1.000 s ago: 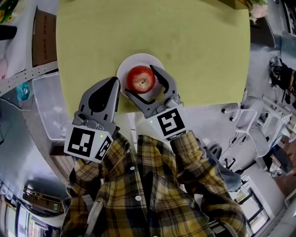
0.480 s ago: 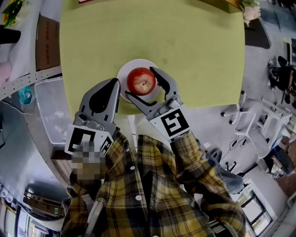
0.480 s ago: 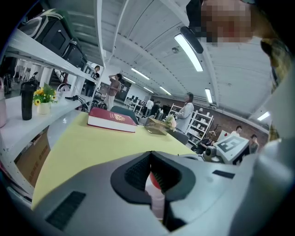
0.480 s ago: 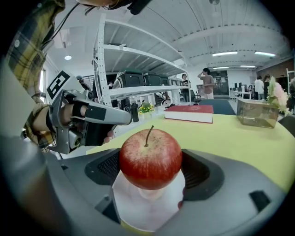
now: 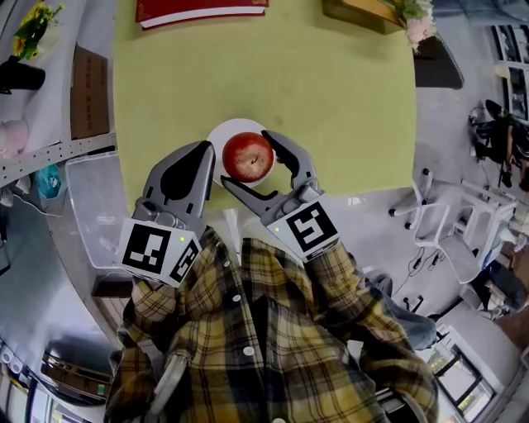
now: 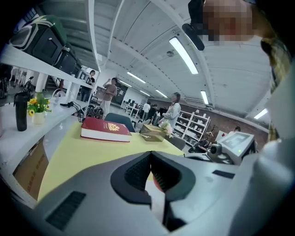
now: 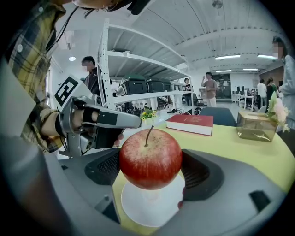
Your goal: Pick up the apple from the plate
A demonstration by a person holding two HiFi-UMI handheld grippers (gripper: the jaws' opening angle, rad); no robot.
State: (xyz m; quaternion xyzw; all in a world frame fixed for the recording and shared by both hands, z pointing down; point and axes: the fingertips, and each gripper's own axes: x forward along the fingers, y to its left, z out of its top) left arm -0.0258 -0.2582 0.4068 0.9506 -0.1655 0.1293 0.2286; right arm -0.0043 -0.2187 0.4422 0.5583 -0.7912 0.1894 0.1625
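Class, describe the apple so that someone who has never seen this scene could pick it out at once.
Start at the yellow-green table; near its front edge is a white plate. Just over it, between the right gripper's jaws, is the apple: round, red and stemmed, unlike the flat red book at the far edge.

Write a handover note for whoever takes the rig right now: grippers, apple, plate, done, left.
Right gripper: shut on the apple, one pad on each side.
Left gripper: shut, empty, beside the plate at the near edge of the yellow table.
Apple: held just above the white plate, apparently clear of it.
Done: grasp and initial lift.
Left: probably only raising the apple well clear of the plate.
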